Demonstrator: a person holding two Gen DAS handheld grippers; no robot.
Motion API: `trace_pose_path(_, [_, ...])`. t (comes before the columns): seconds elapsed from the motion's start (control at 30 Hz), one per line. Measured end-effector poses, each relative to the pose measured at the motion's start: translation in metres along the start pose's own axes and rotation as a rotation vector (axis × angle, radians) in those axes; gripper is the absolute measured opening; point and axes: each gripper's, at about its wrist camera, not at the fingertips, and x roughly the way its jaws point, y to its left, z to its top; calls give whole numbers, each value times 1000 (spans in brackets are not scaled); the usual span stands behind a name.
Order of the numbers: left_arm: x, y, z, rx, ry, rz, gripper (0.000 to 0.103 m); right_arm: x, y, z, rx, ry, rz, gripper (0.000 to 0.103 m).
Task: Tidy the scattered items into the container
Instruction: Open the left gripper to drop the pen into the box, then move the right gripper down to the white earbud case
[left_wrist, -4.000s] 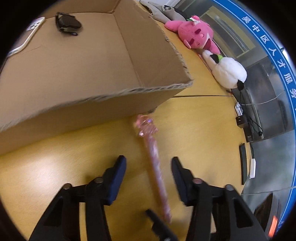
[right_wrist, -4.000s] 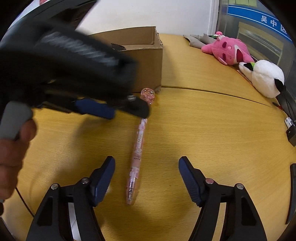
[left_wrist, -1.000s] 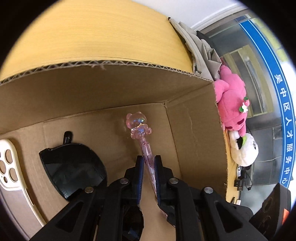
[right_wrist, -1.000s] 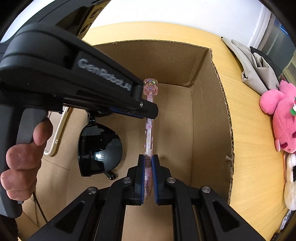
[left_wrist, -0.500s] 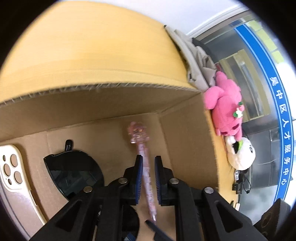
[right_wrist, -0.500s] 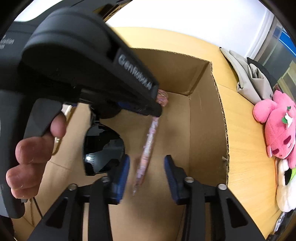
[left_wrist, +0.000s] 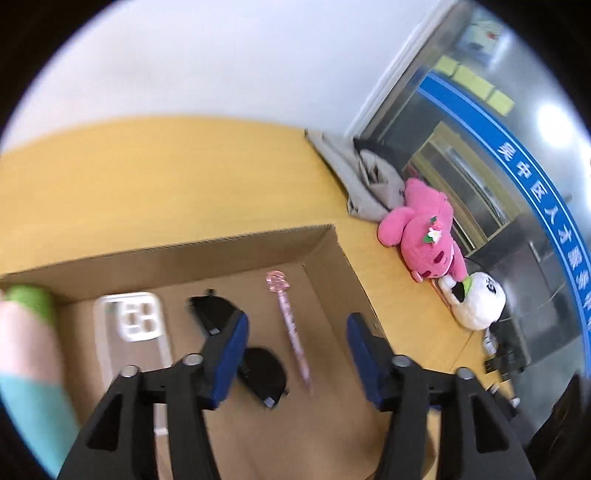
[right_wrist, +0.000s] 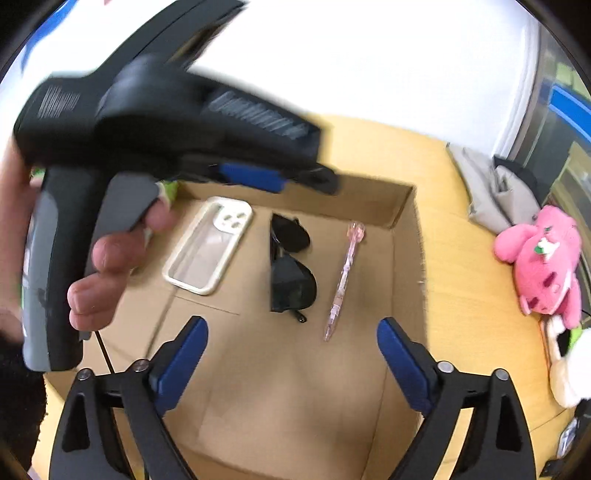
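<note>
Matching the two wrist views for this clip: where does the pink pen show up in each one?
Left wrist: pink pen lies on the box floor, centre, right of the sunglasses.
Right wrist: pen lies centre-right in the box, just right of the sunglasses.
Shared landmark: the sunglasses, with the phone case on their far side in both views.

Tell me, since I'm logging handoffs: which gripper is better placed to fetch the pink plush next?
Probably right. The right gripper is open and empty, on the cardboard box side nearest the pink plush; the left gripper, also open, is farther away.
</note>
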Motion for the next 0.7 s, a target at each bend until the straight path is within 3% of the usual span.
trace_pose_path(0.07, [-35, -11, -20, 49, -51, 23, 73, -18, 3, -8, -7, -39, -11, 102])
trace_pose_path(0.17, [-73, -24, -49, 89, -88, 48, 74, -41, 12, -28, 0, -77, -14, 102])
trace_pose_path(0.43, [-136, -37, -134, 81, -177, 170, 77, -64, 7, -69, 59, -132, -20, 103])
trace_pose_path(0.6, [-143, -45, -200, 73, -141, 219, 77, -78, 13, -96, 55, -147, -27, 103])
trace_pose_path(0.7, [-139, -56, -240, 81, -78, 200, 77, -86, 16, -119, 37, -150, -7, 103])
